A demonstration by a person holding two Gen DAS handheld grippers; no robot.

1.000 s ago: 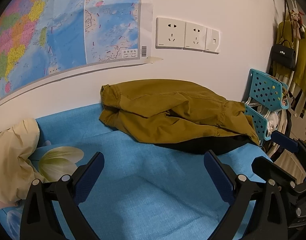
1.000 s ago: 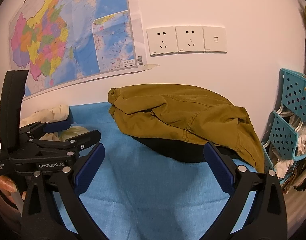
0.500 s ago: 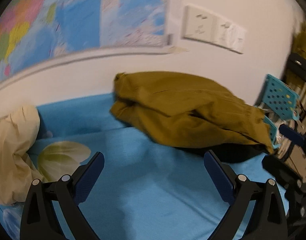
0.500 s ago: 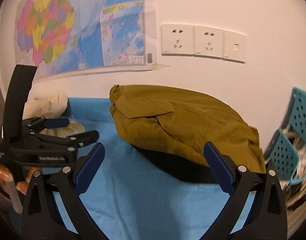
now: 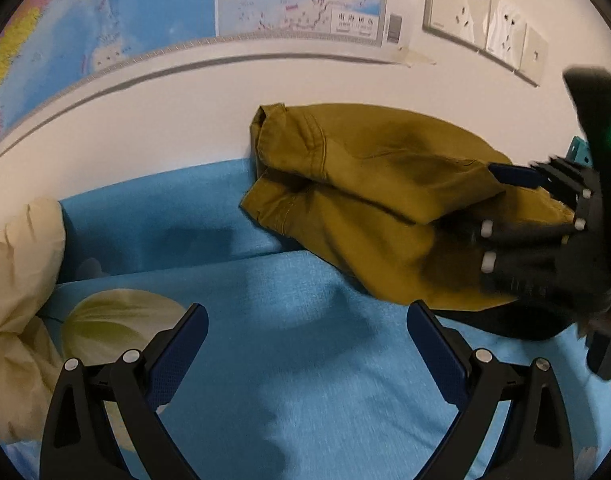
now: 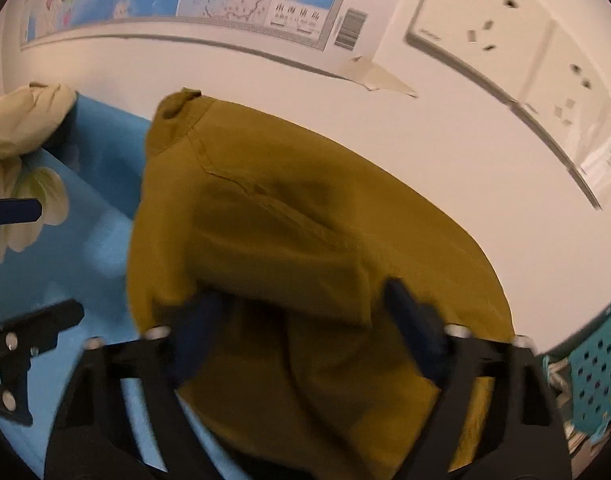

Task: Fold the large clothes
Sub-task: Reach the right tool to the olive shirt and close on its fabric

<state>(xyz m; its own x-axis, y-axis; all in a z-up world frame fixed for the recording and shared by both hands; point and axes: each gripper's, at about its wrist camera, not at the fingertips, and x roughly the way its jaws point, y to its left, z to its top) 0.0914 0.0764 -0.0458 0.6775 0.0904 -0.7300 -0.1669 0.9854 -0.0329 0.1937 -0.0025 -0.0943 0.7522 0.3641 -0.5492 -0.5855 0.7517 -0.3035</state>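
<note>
Against the wall, on the blue bed [image 5: 305, 380], lies the jacket [image 5: 369, 216]: olive, crumpled, doubled over itself, dark lining showing at its near edge. Collar or cuff end points left; bulk runs right toward a teal basket [image 6: 593, 368].

Right gripper [image 6: 305, 336]: fingers spread wide, low over the jacket's near right part. Blue pads [image 6: 413, 332] look to be at or on the cloth; frame is blurred, so contact uncertain. Nothing pinched between them. Seen from the left wrist view, the same tool [image 5: 545, 232] sits over the jacket's right end.

Left gripper [image 5: 305, 344]: fingers wide, empty, over bare sheet, short of the jacket's near edge. Left end of the jacket is ahead of it and slightly right.

Other items: cream cloth [image 5: 17, 300] bunched at far left of the bed, well apart from the jacket. Map [image 5: 185, 12] and sockets [image 5: 457, 12] on the wall above.

Step, as judged: the approach for a first grasp. Garment is not spread yet, so folding proper has not begun.

Next move likely calls for: right pads closing on an outer edge or hem, not the bunched middle; left going forward to the collar end; then both drawing the jacket out flat onto open sheet. Risk: catching several layers at once, so the heap lifts as a lump.
</note>
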